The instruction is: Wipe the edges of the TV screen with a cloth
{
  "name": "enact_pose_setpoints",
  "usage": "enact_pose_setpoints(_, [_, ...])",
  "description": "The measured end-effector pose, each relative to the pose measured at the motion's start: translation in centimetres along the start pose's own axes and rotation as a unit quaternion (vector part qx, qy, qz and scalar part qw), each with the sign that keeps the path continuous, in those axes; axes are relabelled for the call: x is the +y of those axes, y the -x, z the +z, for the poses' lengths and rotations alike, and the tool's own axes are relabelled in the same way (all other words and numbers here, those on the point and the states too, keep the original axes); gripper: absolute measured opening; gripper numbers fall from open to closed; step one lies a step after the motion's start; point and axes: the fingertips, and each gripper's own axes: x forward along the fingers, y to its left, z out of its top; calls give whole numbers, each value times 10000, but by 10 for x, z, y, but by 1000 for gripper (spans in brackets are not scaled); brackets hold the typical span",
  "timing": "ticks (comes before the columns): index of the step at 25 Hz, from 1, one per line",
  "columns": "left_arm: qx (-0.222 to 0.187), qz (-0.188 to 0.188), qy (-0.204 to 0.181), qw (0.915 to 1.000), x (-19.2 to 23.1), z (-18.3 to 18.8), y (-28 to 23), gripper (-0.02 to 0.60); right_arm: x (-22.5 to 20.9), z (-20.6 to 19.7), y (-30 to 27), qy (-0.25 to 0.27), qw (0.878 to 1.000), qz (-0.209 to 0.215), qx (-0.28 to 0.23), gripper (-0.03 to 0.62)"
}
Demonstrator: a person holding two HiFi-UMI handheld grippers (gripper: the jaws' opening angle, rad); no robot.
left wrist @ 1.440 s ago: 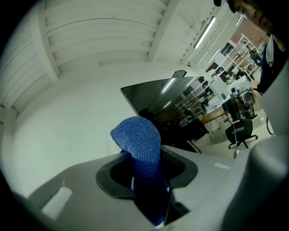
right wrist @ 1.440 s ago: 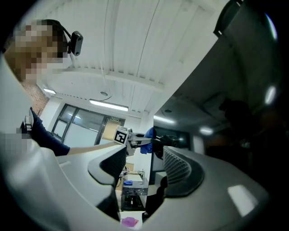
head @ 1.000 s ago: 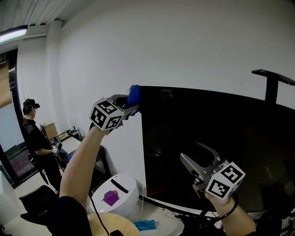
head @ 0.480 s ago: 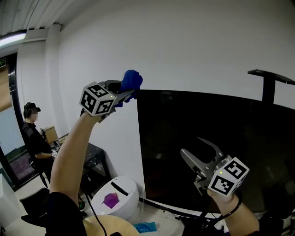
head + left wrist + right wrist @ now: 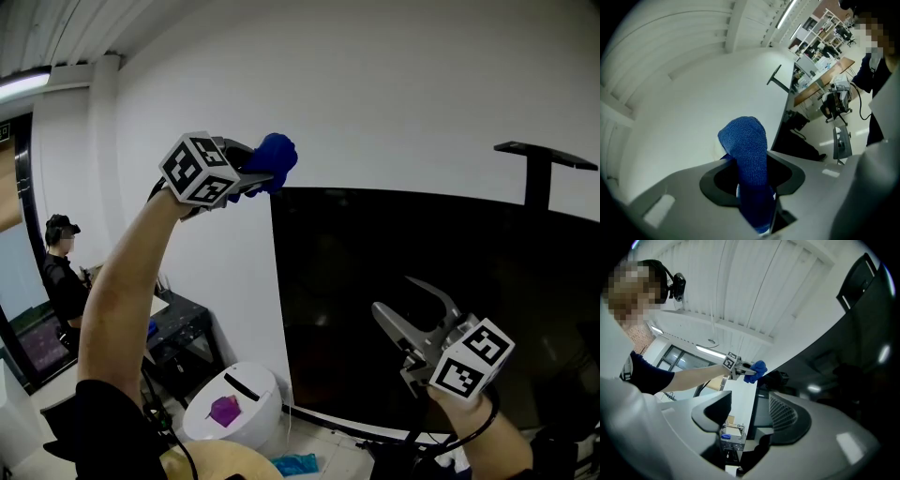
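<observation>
The large black TV screen (image 5: 422, 272) stands against the white wall. My left gripper (image 5: 258, 175) is raised just above and left of the screen's top left corner, shut on a bunched blue cloth (image 5: 275, 157). In the left gripper view the cloth (image 5: 746, 145) sticks out between the jaws of the left gripper (image 5: 750, 185), with the wall behind and the TV's edge (image 5: 782, 126) to the right. My right gripper (image 5: 394, 298) hangs open and holds nothing in front of the screen's lower middle. In the right gripper view the right gripper (image 5: 750, 413) shows a wide gap, and the cloth (image 5: 758, 369) is far off.
A black bracket arm (image 5: 539, 164) rises above the TV's top right. A white round bin (image 5: 234, 398) and a blue rag (image 5: 295, 461) lie on the floor below the screen's left corner. A dark desk (image 5: 183, 323) and a person (image 5: 64, 281) are at the left.
My left gripper has risen with the blue cloth from beside the screen's top left corner to just above it, rolling a little. The right gripper has drifted slightly to the right.
</observation>
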Motion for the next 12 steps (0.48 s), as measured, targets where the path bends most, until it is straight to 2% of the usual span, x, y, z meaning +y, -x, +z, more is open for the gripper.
enact_pose_setpoints(4, [190,-326,-86,9993,-18,0,-11,135,4,-3,7,-51,10000,-15,18,255])
enact_pose_setpoints(12, [505,-588,-326,9965,-38,19,-32,135,-1,8,29,-61,9999,-73,-90,255])
